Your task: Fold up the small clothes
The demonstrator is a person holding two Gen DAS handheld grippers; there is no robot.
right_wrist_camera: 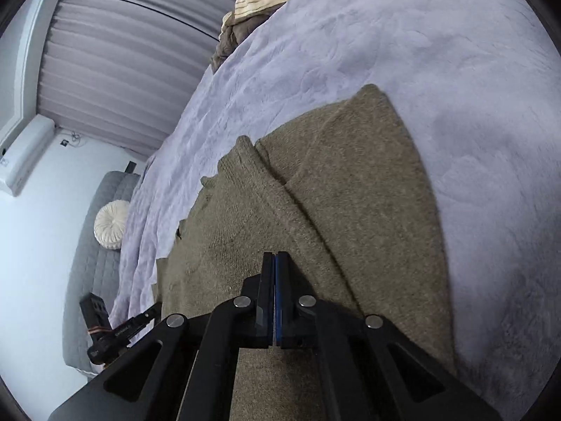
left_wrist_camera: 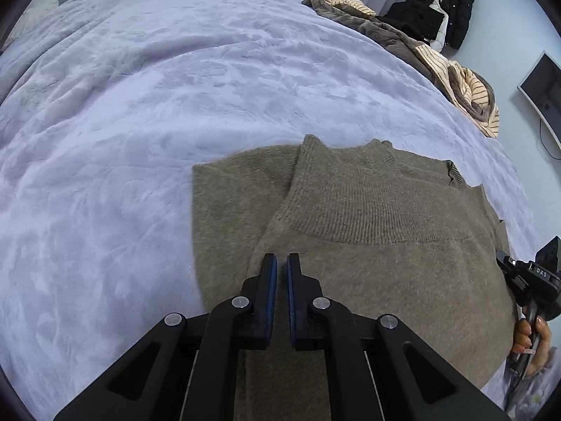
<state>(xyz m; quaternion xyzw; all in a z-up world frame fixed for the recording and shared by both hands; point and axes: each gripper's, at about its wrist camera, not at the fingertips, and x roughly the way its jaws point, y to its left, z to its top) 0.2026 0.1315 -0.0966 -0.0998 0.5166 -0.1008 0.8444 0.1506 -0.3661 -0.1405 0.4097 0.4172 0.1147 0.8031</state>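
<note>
Sweater point(left_wrist_camera: 368, 245) of fuzzy olive-brown knit lies flat on the lavender blanket point(left_wrist_camera: 140, 105), 1 sleeve folded across its body. My left gripper point(left_wrist_camera: 281, 263) hovers over it with a narrow gap; my right gripper point(right_wrist_camera: 275, 259) is pressed closed, empty.

Lavender bedspread point(left_wrist_camera: 175, 87); pleated curtains point(right_wrist_camera: 122, 52); grey sofa point(right_wrist_camera: 98, 256), round white cushion point(right_wrist_camera: 109, 224); wall monitor point(left_wrist_camera: 543, 87).
</note>
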